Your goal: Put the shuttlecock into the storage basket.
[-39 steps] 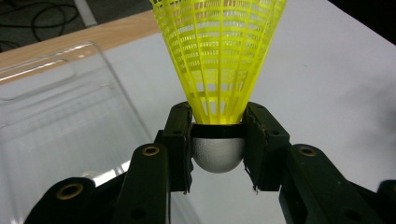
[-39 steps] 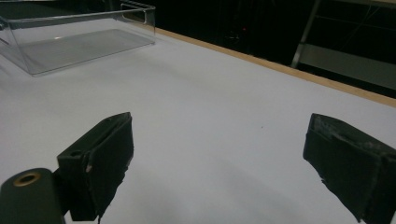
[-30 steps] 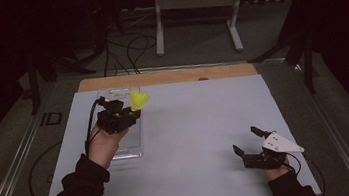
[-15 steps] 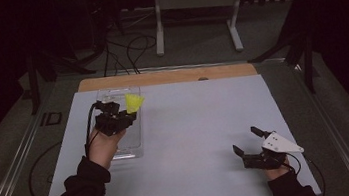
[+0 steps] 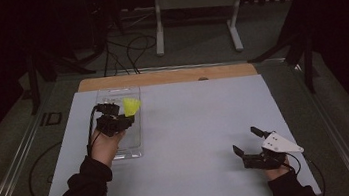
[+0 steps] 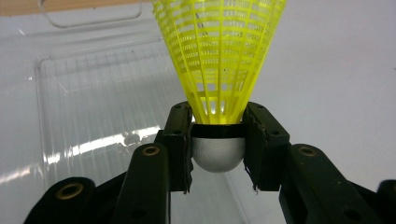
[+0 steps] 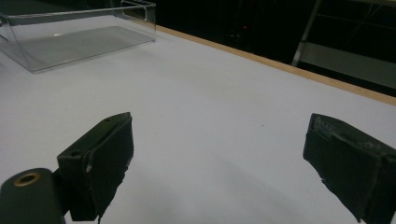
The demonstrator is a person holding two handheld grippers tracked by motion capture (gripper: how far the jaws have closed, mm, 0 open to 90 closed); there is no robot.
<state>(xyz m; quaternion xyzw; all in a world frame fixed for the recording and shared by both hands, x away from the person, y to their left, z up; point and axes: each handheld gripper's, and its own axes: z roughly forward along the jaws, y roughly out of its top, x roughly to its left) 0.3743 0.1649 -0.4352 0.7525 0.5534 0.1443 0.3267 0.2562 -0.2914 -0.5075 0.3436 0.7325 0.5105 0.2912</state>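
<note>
Left tongs (image 6: pixel 218 140): we saw them pinching a yellow shuttlecock (image 6: pixel 219 56) at its rounded grey-white cork, one black pad on each side of the cork just below the dark band where the skirt begins.
Shuttlecock: its mesh skirt flared away from the tongs, up the left gripper view; in the high view we saw it as a yellow spot (image 5: pixel 131 106) at the tip of the left tongs (image 5: pixel 123 115), over the far half of the clear tray.
Clear tray (image 5: pixel 111 93): we found it lying lengthwise on the left part of the bench, its far end near the wooden edge; in the left gripper view its ribbed floor (image 6: pixel 93 116) lay beneath and to the left of the shuttlecock.
Left hand (image 5: pixel 103 144): we saw it come in from the bottom left in a dark sleeve, over the near half of the tray.
Right tongs (image 7: pixel 219 168): we saw them spread wide with nothing between the pads, white bench surface showing in the gap.
Right tongs, place: in the high view we found them (image 5: pixel 248 142) low at the near right of the bench, well apart from the tray.
Bench (image 5: pixel 201 125): we saw a white sheet covering it, with a wooden strip along the far edge.
</note>
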